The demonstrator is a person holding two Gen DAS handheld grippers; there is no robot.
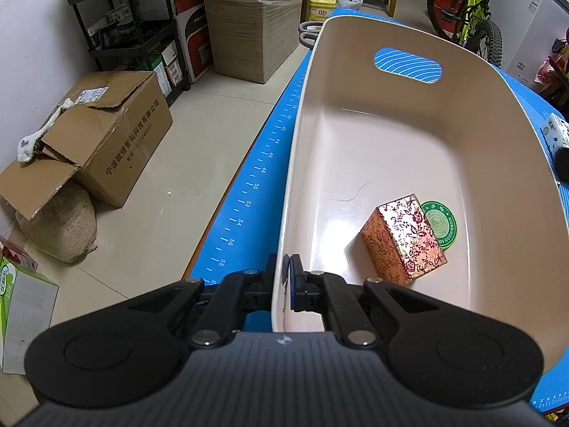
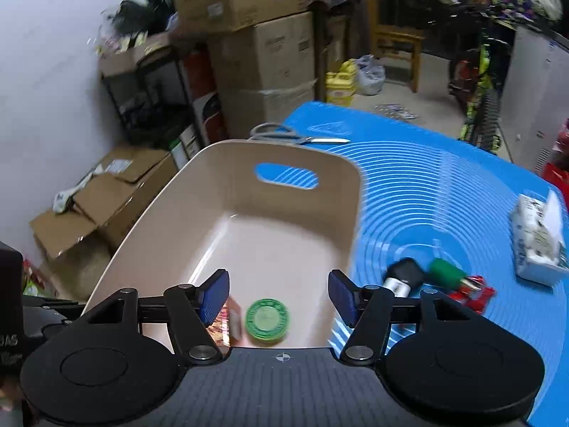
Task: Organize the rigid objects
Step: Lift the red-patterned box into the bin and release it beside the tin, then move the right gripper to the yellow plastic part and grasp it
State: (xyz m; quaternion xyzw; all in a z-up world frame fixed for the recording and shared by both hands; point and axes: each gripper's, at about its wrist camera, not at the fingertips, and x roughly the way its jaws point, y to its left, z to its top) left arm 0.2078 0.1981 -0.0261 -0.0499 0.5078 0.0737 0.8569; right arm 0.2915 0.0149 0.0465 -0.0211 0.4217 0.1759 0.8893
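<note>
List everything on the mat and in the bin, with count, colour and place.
bin: 1, beige, on mat
mat: 1, blue, under everything
box: 1, red-gold floral, in bin
tin: 1, green, in bin beside box
scissors: 1, grey, behind bin
tissue pack: 1, white, mat's right
small items: several, black, green, red, right of bin
left gripper: shut on bin's rim
right gripper: open, empty, above bin
</note>
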